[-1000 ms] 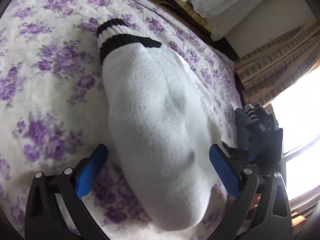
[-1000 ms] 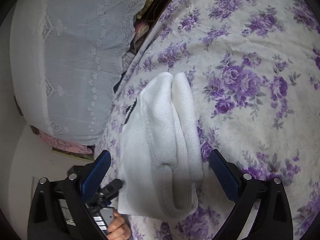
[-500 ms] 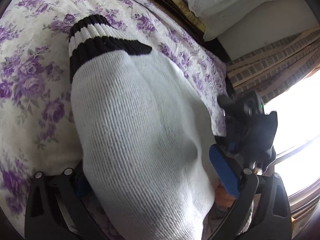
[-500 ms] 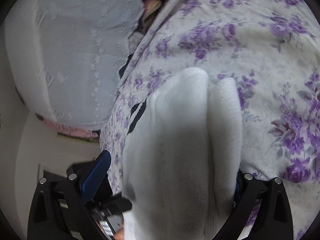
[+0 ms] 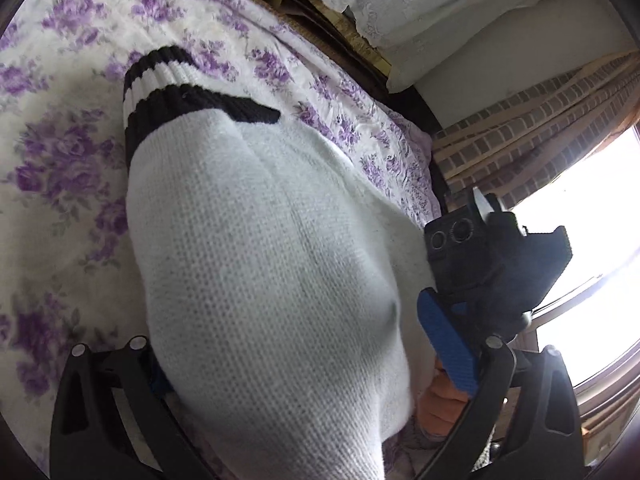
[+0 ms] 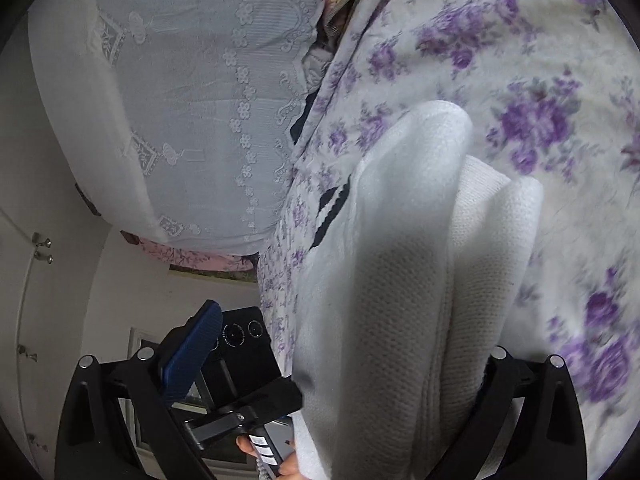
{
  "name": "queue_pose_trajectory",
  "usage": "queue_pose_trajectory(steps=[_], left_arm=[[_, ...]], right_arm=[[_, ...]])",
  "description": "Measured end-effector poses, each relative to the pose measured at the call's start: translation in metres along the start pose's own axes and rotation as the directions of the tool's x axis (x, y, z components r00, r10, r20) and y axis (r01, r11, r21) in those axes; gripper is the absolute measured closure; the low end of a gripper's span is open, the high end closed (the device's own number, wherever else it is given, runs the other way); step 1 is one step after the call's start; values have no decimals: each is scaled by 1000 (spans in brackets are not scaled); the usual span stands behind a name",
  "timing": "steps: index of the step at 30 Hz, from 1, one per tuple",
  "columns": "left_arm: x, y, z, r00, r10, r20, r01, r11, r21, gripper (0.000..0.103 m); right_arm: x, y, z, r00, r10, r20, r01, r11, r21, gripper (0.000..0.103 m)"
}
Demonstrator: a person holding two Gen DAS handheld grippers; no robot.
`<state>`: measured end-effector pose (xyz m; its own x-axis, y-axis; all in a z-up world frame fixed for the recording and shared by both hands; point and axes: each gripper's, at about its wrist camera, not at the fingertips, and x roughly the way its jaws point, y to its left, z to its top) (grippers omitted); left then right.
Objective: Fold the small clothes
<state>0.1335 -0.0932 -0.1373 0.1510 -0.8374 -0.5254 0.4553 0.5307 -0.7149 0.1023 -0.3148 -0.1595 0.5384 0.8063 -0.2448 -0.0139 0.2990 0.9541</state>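
A pair of white knitted socks [image 5: 256, 248] with a black-striped cuff [image 5: 160, 88] lies on the purple-flowered bedsheet [image 5: 60, 168]. The toe end fills the space between the wide-apart fingers of my left gripper [image 5: 296, 320], which is open. It covers the left pad, and only the blue right pad [image 5: 448, 344] shows. From the other side, the socks [image 6: 400, 300] lie between the fingers of my open right gripper [image 6: 352, 332]. Its blue left pad [image 6: 192, 352] is free and its right pad is hidden behind the fabric. Neither gripper pinches the socks.
A white lace-covered pillow [image 6: 180, 100] lies at the head of the bed. The bed's edge [image 5: 424, 168] drops off beside a brick-pattern wall [image 5: 520, 120] and a bright window [image 5: 592, 260]. A hand [image 5: 440, 404] holds the other gripper close by. A white cupboard [image 6: 28, 300] stands beyond the bed.
Both grippers have moved in low onto the socks from opposite sides. The fabric now reaches deep between the fingers and hides one pad of each. The fingers have kept the same width.
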Motion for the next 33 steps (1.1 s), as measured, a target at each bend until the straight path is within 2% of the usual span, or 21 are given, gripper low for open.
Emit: queue_pose_trajectory(steps=[6, 11, 17, 20, 25, 27, 29, 33], left_arm=[[-44, -5, -14, 998, 30, 54, -31, 999, 30, 6], [-86, 1, -33, 991, 88, 105, -90, 996, 12, 6], [-149, 11, -63, 972, 171, 160, -170, 985, -23, 6], [-183, 21, -79, 959, 200, 199, -195, 980, -43, 6], [-252, 46, -110, 930, 228, 288, -202, 972, -119, 6], [-279, 55, -122, 912, 254, 322, -218, 965, -145, 6], [-303, 64, -133, 892, 284, 352, -239, 957, -166, 6], [-358, 88, -154, 836, 355, 417, -283, 932, -227, 6]], right_arm=[[21, 21, -25, 996, 32, -83, -33, 999, -16, 3], [53, 44, -52, 985, 24, -170, -34, 998, -58, 3], [98, 74, -82, 958, 28, -286, -50, 996, -69, 3], [128, 102, -103, 937, -1, -349, -46, 991, -124, 3], [188, 148, -136, 896, -40, -442, -54, 979, -198, 3], [214, 163, -150, 877, -40, -479, -71, 975, -212, 3], [243, 176, -164, 857, -33, -514, -89, 973, -211, 3], [307, 205, -189, 810, -10, -587, -139, 968, -208, 3]])
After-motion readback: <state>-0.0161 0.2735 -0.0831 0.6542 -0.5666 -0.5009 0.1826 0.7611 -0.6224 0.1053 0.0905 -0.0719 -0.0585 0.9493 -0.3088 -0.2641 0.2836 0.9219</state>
